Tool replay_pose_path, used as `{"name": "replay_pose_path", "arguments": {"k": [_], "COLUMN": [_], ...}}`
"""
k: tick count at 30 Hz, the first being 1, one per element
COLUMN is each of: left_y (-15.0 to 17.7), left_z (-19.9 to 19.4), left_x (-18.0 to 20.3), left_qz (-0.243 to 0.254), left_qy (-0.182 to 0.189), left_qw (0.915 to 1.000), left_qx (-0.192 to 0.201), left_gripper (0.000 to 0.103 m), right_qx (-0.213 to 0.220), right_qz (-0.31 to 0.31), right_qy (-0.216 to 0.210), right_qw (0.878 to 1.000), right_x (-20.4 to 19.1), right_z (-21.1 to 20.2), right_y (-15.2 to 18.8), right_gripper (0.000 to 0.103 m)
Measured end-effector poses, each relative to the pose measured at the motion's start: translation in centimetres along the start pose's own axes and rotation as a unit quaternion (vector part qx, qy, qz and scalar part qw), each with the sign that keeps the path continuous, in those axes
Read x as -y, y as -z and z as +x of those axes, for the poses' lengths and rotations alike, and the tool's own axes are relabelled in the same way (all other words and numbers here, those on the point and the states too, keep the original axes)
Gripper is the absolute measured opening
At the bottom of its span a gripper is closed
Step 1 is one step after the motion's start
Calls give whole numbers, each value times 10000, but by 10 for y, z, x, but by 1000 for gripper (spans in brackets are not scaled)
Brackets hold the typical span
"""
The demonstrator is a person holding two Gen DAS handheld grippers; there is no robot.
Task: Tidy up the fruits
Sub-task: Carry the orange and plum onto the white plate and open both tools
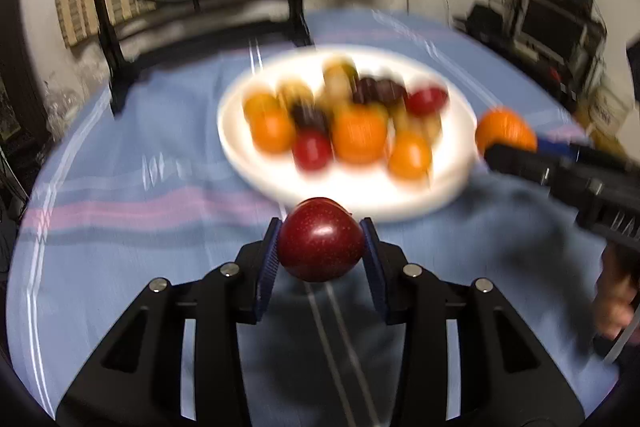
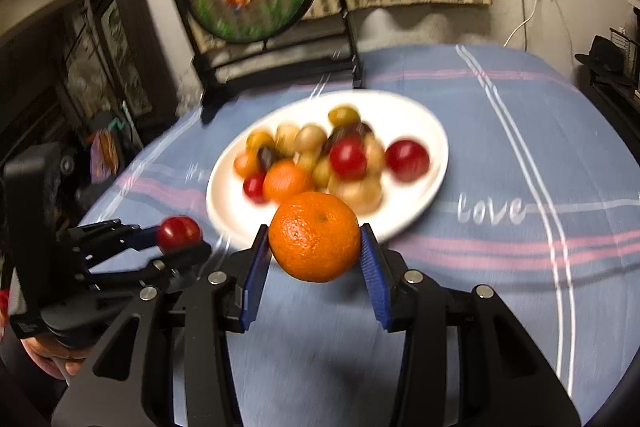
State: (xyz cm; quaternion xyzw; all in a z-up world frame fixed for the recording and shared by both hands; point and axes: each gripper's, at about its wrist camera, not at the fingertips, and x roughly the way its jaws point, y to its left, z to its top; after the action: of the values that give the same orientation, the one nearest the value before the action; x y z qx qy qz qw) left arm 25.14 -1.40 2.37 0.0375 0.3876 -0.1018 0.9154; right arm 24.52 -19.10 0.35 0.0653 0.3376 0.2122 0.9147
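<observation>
Blue striped cloth [image 2: 460, 155] under white plate [image 2: 434, 163]; left gripper [image 1: 321, 251] clamping red plum [image 1: 320, 245]; right gripper [image 2: 314, 243] clamping orange [image 2: 314, 241].

Black gripper [image 1: 321, 251] (blue ribbed pads)

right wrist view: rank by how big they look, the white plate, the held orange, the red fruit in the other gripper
1. white plate
2. orange, enlarged by nearness to the camera, pinched in the right gripper
3. red fruit in the left gripper
</observation>
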Motion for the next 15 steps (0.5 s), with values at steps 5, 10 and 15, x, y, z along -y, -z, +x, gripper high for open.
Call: {"name": "replay_pose_path", "arguments": {"k": [5, 10, 15], "left_y": [-60, -93, -97], "left_z": [28, 68, 93], "left_x": [-12, -20, -25], "left_qz": [-269, -361, -442], "left_qy": [-31, -295, -407], "left_qw": [9993, 9987, 9982], "left_qx": [268, 188, 20], "left_gripper": [40, 40, 41], "right_qx": [362, 334, 68], "right_qz": [131, 249, 93], "right_qy": [196, 283, 186], "right_qw": [9991, 9987, 9998], "right_x": [17, 33, 33], "right_z": [26, 60, 83], "right_y": [-33, -56, -63], "right_gripper": [45, 45, 46]}}
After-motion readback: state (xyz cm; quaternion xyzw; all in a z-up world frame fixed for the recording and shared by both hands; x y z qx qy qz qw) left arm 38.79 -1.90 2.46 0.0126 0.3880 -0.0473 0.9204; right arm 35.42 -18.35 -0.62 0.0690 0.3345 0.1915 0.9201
